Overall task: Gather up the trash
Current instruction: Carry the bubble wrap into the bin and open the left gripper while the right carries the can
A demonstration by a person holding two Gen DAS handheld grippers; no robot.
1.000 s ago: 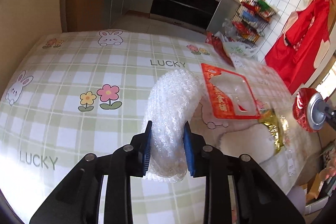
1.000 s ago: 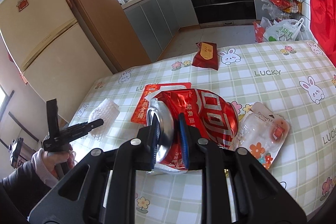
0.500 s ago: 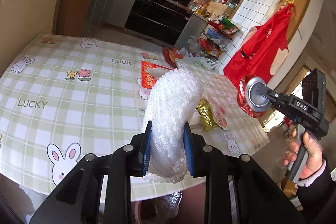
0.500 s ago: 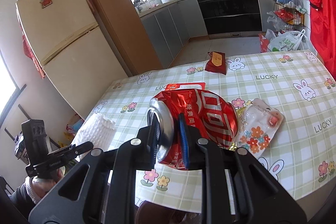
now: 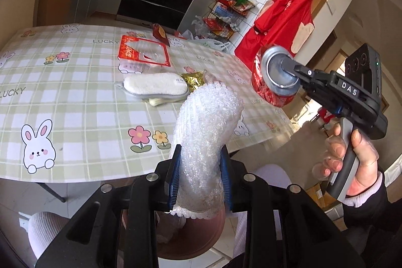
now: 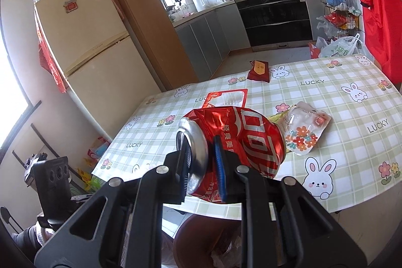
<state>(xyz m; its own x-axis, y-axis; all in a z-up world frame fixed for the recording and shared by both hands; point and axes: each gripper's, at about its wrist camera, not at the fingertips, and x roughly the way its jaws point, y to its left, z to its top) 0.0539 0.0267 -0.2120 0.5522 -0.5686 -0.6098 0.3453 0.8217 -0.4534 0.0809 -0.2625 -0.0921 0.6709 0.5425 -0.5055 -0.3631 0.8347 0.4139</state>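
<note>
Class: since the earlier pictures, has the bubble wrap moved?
Yes. The bubble wrap, held by the left gripper, has come off the table toward the bin.

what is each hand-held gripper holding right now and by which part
The left hand-held gripper clamps a bubble wrap roll near its lower end. The right hand-held gripper pinches a crushed red can at its silver end rim.

A white roll of bubble wrap (image 5: pixel 206 140) stood nearly upright, bent at its top, above a brown bin (image 5: pixel 191 237). A crushed red can (image 6: pixel 233 145), silver end toward the camera, hung off the table edge over that same bin.
</note>
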